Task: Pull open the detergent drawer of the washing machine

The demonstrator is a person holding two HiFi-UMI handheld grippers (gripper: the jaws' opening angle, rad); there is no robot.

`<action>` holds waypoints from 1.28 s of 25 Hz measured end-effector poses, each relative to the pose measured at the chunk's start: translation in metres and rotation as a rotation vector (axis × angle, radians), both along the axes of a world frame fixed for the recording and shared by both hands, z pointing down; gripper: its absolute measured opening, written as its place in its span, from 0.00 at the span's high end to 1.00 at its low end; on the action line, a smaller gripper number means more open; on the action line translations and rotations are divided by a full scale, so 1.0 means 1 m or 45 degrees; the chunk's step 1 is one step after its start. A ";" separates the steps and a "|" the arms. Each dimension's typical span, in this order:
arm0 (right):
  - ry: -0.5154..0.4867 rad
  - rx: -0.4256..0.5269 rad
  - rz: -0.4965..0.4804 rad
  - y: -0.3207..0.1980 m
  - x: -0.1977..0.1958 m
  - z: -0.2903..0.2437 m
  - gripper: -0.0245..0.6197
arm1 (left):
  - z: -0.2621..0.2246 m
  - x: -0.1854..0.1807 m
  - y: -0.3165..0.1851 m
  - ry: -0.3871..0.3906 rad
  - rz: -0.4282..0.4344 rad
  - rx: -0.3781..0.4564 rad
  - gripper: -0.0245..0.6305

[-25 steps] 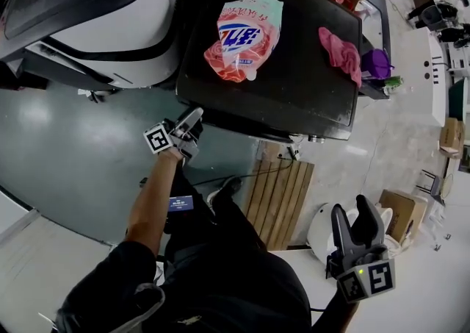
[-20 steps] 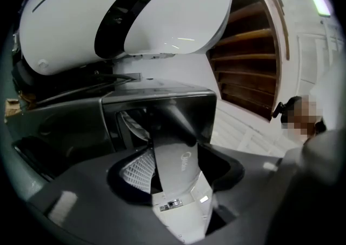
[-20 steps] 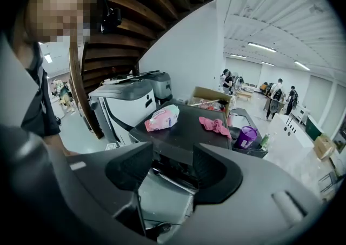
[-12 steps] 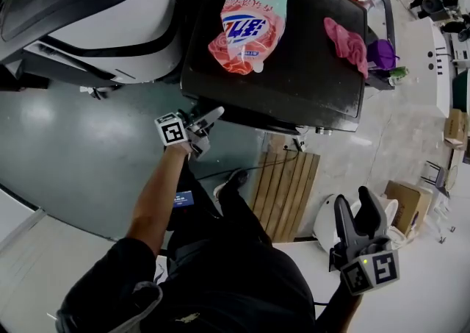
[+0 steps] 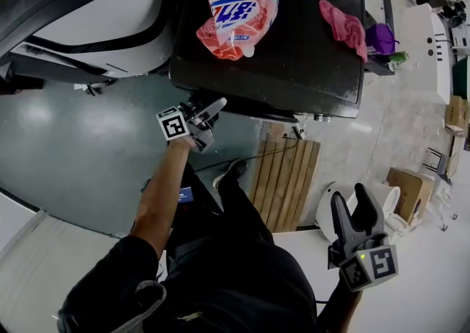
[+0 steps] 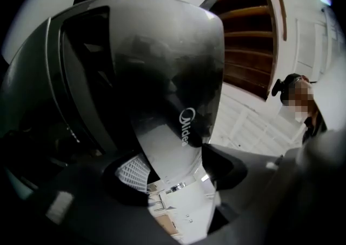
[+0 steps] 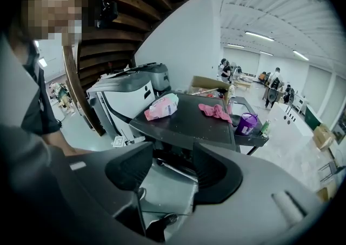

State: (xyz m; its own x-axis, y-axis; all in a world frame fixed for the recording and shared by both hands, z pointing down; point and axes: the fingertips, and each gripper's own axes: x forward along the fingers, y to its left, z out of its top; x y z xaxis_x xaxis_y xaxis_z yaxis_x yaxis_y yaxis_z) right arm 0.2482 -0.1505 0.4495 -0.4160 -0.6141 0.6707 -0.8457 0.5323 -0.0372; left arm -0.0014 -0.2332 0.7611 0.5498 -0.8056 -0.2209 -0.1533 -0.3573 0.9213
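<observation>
The black washing machine [image 5: 294,67] fills the top of the head view, its front face hidden under the top's edge. My left gripper [image 5: 209,117] is up against the machine's upper left front corner. In the left gripper view a glossy dark panel with a white logo [image 6: 178,103] runs down between the jaws of that gripper [image 6: 175,176]. These jaws are opening, and the pads do not press on the panel. My right gripper [image 5: 354,195] hangs low at the right, open and empty, its own view [image 7: 162,171] looking at the machine [image 7: 189,125] from afar.
A pink and white detergent bag [image 5: 239,12] and a pink cloth [image 5: 344,26] lie on the machine's top. A wooden pallet [image 5: 286,181] lies on the floor in front. A white and black appliance [image 5: 95,15] stands at the left. A purple cup [image 5: 378,37] and cardboard boxes [image 5: 404,192] are at the right.
My left gripper has moved up and to the right, closer to the machine's front corner. The right gripper has sunk slightly and stays open.
</observation>
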 end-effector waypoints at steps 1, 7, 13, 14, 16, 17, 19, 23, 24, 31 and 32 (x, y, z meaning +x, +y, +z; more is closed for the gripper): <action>0.010 -0.006 0.005 0.001 0.004 0.002 0.60 | 0.000 0.001 0.002 0.003 0.010 0.010 0.44; 0.015 -0.033 0.026 -0.005 0.016 0.012 0.60 | -0.002 0.011 0.038 -0.050 0.111 0.022 0.49; -0.021 -0.040 0.012 -0.008 0.015 0.012 0.60 | -0.003 0.021 0.089 -0.044 0.177 -0.032 0.49; -0.026 -0.045 0.013 -0.010 0.017 0.014 0.60 | -0.005 0.023 0.098 -0.040 0.178 -0.037 0.49; -0.035 -0.059 0.011 -0.011 0.017 0.021 0.60 | -0.008 0.026 0.114 -0.029 0.177 -0.046 0.49; -0.041 -0.066 0.005 -0.011 0.016 0.024 0.60 | -0.009 0.027 0.121 -0.024 0.174 -0.053 0.49; -0.058 -0.077 -0.016 -0.011 0.012 0.028 0.60 | -0.010 0.027 0.128 -0.020 0.168 -0.068 0.49; -0.095 -0.067 -0.048 -0.013 0.002 0.025 0.60 | -0.006 0.029 0.130 -0.034 0.210 -0.077 0.48; -0.102 -0.056 -0.052 -0.014 0.001 0.022 0.60 | -0.005 0.030 0.130 -0.036 0.230 -0.081 0.48; -0.146 -0.013 -0.043 -0.013 -0.007 0.009 0.60 | 0.003 0.035 0.134 -0.156 0.392 -0.214 0.47; -0.156 -0.010 -0.046 -0.012 -0.011 0.008 0.60 | 0.007 0.035 0.138 -0.206 0.422 -0.249 0.46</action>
